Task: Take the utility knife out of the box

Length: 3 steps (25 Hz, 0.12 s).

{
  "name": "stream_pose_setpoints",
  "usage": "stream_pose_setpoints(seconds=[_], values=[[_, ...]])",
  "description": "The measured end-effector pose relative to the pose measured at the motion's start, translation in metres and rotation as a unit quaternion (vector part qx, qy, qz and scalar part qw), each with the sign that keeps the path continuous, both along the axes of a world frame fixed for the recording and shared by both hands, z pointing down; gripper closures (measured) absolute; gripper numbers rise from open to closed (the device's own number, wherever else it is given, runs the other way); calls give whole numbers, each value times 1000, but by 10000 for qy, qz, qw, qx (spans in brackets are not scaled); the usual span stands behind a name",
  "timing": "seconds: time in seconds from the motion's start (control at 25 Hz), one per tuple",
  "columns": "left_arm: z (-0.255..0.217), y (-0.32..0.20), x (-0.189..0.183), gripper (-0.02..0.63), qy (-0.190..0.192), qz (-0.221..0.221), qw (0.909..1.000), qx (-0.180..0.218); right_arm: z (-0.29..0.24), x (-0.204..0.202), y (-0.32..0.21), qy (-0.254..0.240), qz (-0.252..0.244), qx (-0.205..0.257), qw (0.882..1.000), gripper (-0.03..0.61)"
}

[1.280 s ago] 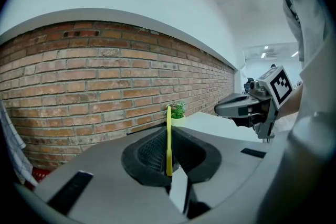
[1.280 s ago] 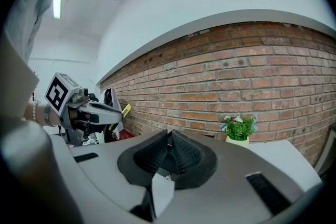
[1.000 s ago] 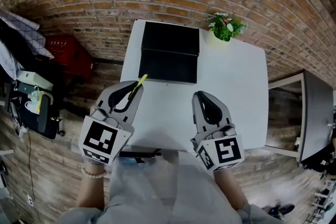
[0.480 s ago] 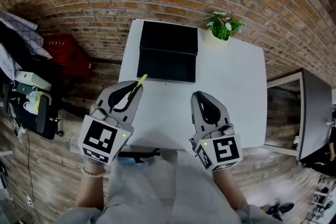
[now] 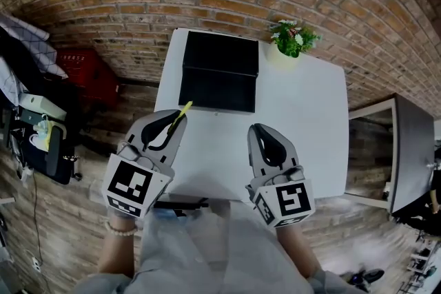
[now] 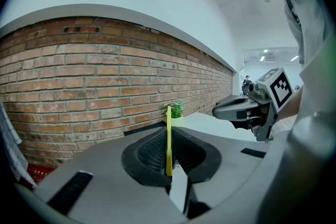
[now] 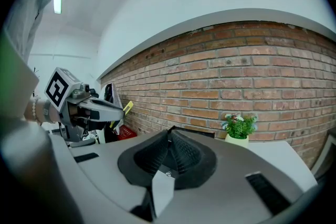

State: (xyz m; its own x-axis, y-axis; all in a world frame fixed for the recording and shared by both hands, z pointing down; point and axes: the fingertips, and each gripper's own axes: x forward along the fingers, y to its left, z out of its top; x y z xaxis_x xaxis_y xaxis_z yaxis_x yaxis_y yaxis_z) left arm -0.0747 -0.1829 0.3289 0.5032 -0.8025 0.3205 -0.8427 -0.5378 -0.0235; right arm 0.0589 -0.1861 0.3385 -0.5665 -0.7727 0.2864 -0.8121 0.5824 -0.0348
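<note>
A thin yellow utility knife point(image 5: 183, 110) sticks out from between the pads of my left gripper point(image 5: 177, 115), which is shut on it above the table's near left part. In the left gripper view the knife point(image 6: 168, 139) stands on edge between the black pads. The black box point(image 5: 219, 72) lies open at the table's back left, beyond the knife tip and apart from it. My right gripper point(image 5: 261, 129) hovers over the table's near middle, shut, with nothing between its pads point(image 7: 181, 152). The right gripper view shows the left gripper point(image 7: 113, 110) with the knife point(image 7: 127, 107) off to the left.
The white table point(image 5: 303, 113) carries a small potted plant point(image 5: 293, 38) at its back, right of the box. A brick wall stands behind. A red crate point(image 5: 86, 69) and dark bags lie on the floor to the left; a second table point(image 5: 406, 155) stands to the right.
Both grippers have kept their places and the knife stays in the left one; only the head view has shifted slightly.
</note>
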Motion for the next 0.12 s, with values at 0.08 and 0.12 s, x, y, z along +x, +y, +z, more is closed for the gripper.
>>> stream_pose_setpoints(seconds=[0.08,0.12], values=[[-3,-1,1,575,70,-4,10000,-5,0,0,0,8,2,-10,10000,525],[-5,-1,2,575,113,-7,9999,-8,0,0,0,12,4,-14,10000,525]])
